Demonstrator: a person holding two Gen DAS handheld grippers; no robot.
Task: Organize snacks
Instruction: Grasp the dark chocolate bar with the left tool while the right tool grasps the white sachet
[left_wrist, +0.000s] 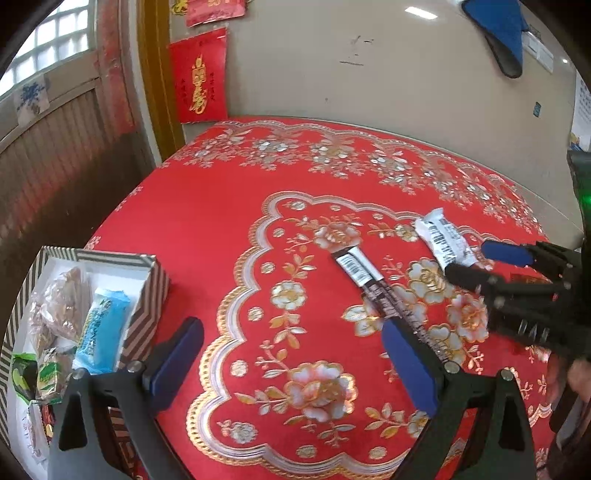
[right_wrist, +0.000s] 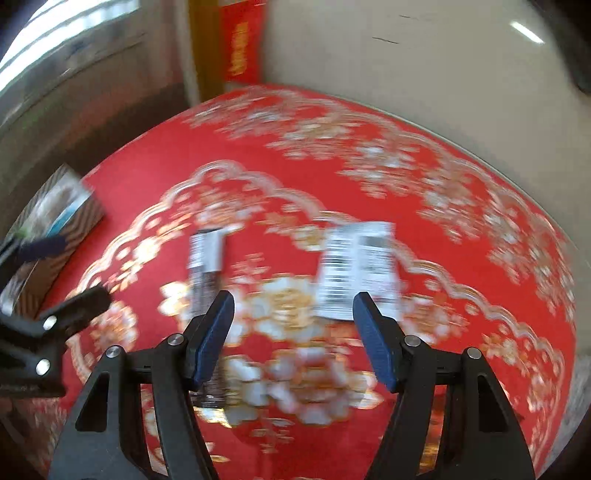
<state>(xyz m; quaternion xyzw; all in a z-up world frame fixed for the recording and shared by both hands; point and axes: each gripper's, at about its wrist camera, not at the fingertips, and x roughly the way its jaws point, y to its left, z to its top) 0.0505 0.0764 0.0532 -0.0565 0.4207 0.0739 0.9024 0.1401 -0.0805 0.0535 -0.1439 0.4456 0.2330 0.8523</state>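
Observation:
A long dark snack bar (left_wrist: 373, 280) and a white snack packet (left_wrist: 443, 240) lie on the red flowered tablecloth (left_wrist: 229, 229). My left gripper (left_wrist: 291, 339) is open and empty, its right finger beside the dark bar's near end. My right gripper (left_wrist: 476, 262) is open, close to the white packet. In the blurred right wrist view, my right gripper (right_wrist: 293, 332) is open above the cloth, with the white packet (right_wrist: 356, 269) just ahead on the right and the dark bar (right_wrist: 207, 266) ahead on the left.
A striped box (left_wrist: 147, 291) at the table's left edge holds several snacks, among them a blue packet (left_wrist: 103, 328) and a clear bag of brown pieces (left_wrist: 59, 306). It also shows in the right wrist view (right_wrist: 66, 221). A wall stands behind the table.

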